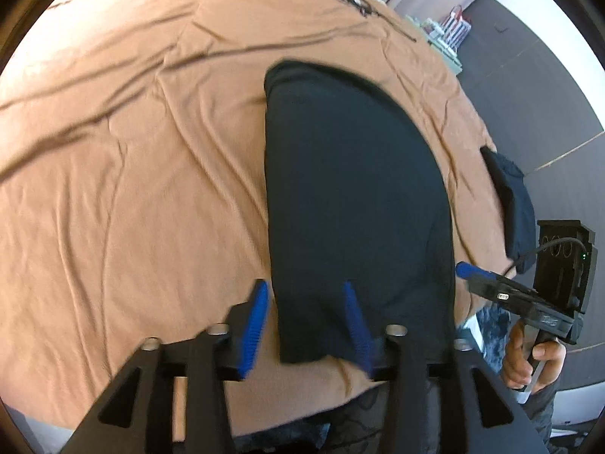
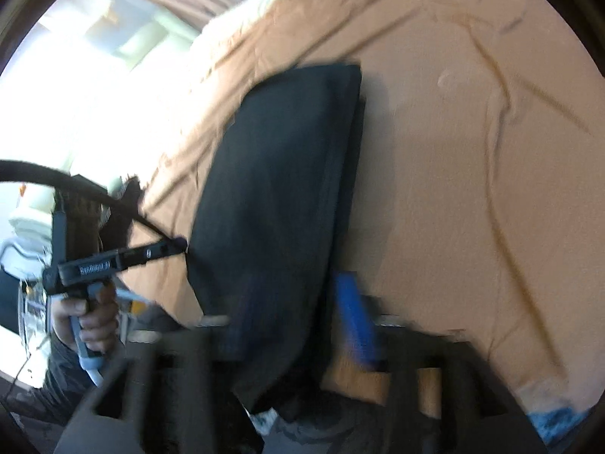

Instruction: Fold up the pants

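Observation:
Black pants (image 1: 351, 189) lie folded into a long narrow strip on a tan bedsheet (image 1: 132, 151). My left gripper (image 1: 306, 325) is open at the strip's near left corner: one blue pad (image 1: 257, 325) rests on the sheet beside the edge, the other pad (image 1: 355, 325) lies on top of the cloth. A hand (image 1: 529, 359) holds my right gripper (image 1: 467, 270) at the near right edge. The right wrist view is blurred. In it the pants (image 2: 280, 189) lie between the wide-apart jaws of the right gripper (image 2: 283, 302); one blue pad (image 2: 355, 321) shows and cloth hides the other. The left gripper (image 2: 166, 247) touches the far corner.
A second dark garment (image 1: 510, 204) hangs over the bed's right edge. Grey floor (image 1: 548, 94) lies beyond it, with a red and white bag (image 1: 453, 26) further back. A bright window (image 2: 94, 56) glares at the left. The sheet stretches wide and wrinkled to the left of the pants.

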A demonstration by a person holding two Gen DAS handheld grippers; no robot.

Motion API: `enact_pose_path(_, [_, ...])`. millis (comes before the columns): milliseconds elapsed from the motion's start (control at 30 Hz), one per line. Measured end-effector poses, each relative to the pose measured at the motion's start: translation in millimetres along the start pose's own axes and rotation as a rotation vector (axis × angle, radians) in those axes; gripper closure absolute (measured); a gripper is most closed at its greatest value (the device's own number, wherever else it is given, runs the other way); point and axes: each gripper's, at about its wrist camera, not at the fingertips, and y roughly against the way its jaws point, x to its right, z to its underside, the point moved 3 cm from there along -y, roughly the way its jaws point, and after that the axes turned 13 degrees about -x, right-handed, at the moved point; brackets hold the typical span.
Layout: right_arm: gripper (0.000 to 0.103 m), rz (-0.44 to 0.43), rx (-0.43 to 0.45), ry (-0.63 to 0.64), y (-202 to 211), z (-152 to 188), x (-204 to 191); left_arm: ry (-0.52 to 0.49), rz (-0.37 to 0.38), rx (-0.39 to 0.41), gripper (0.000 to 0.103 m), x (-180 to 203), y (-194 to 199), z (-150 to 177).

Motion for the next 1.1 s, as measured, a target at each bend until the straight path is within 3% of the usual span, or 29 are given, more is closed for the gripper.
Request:
enact_pose_path(33, [0.03,-0.009,0.022,-0.005,4,-6,2,0.004,-0.004,0.011,0.05,-1,2,-5])
enact_pose_path(300, [0.03,-0.142,0.071,-0.11,-3,-59,35,0.037,0.018,0.026,0.05,-8,0,-37])
enact_pose_path(667, [0.03,-0.223,-0.016,-0.143,-57,-101,49,0.057,0.044,0.021,0.05,-12,-16,-77])
enact_pose_path(767, [0.031,-0.234,-0.037,-0.132,-56,-106,53,0.061,0.067,0.021,0.051,-17,-20,-84])
enact_pose_path(867, [0.04,-0.266,-0.062,-0.131,-62,-110,56,0.047,0.08,0.013,0.051,-19,-26,-91])
enact_pose_path(1100, [0.041,-0.294,-0.086,-0.126,-70,-124,67,0.072,0.133,0.019,0.051,-29,-35,-107])
